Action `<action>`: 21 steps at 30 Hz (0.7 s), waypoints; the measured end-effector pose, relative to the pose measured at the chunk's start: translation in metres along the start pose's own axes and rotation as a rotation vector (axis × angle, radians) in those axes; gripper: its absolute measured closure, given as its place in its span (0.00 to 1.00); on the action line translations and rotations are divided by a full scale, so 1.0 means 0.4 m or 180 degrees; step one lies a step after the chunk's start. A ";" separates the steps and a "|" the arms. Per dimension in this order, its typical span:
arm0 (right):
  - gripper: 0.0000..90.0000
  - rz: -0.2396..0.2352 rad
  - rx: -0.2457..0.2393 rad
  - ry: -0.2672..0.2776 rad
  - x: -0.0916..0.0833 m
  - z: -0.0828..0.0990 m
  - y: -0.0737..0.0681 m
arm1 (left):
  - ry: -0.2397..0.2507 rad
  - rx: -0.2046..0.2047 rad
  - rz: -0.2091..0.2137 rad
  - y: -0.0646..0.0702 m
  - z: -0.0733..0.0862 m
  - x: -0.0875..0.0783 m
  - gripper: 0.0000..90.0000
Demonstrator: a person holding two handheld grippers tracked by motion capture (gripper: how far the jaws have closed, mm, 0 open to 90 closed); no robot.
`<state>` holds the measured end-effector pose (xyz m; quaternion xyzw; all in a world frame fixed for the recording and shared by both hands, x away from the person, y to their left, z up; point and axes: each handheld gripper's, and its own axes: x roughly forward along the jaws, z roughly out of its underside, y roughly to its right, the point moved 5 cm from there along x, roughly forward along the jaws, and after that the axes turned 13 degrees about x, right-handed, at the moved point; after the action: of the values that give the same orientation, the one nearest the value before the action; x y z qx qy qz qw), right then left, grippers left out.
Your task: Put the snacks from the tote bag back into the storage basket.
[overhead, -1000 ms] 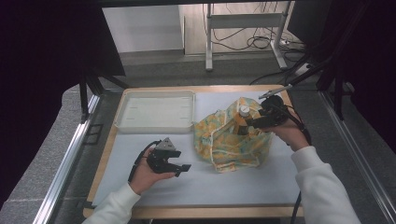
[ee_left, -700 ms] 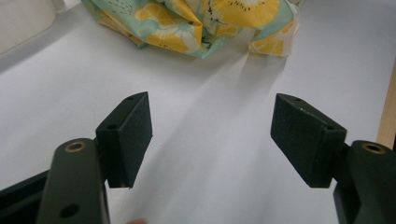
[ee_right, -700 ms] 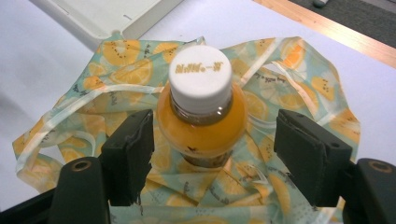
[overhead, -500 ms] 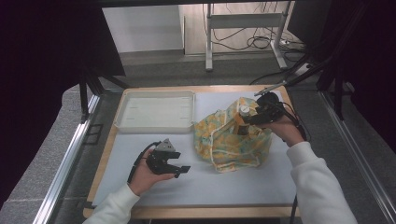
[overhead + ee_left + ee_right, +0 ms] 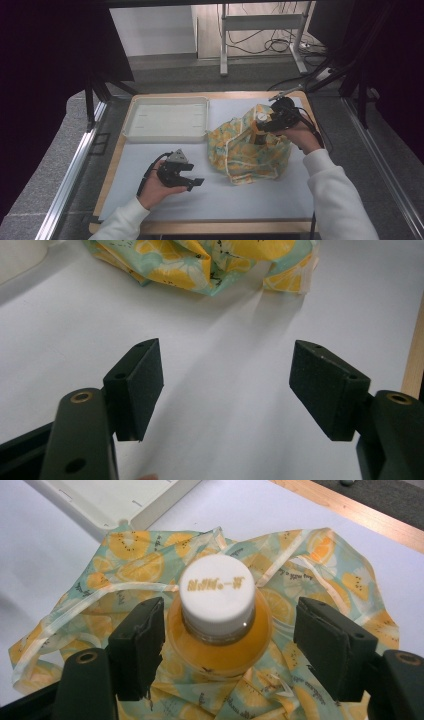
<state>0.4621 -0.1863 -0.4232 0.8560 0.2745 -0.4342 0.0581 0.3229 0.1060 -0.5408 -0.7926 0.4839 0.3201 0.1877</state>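
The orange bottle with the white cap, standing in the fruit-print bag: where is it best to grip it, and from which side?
Probably the shoulder just under the white cap. The bottle stands upright, its lower body wrapped by the bag, so only the top is free. Come from above, one jaw on each side, as the right hand-held gripper stands now, open around it.

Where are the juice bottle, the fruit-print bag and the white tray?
juice bottle [image 5: 217, 586], right gripper view, white cap.
fruit-print bag [image 5: 245, 155], high view, front fabric.
white tray [image 5: 165, 134], high view, near rim.

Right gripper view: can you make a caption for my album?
Open right gripper straddling a white-capped orange bottle in a fruit-print bag.
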 end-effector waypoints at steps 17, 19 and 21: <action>0.29 0.0066 0.0008 -0.0239 0.081 -0.018 -0.010 | 0.0047 -0.0024 -0.0035 -0.004 0.000 -0.010 0.34; 0.28 0.0071 0.0024 -0.0289 0.095 -0.015 -0.013 | 0.0037 -0.0011 -0.0032 -0.006 0.001 -0.011 0.34; 0.28 0.0091 0.0004 -0.0344 0.106 -0.011 -0.015 | 0.0052 -0.0011 -0.0043 -0.007 0.001 -0.011 0.34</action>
<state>0.4821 -0.1619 -0.4526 0.8352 0.2583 -0.4791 0.0785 0.3238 0.1105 -0.5381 -0.7988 0.4795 0.3130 0.1846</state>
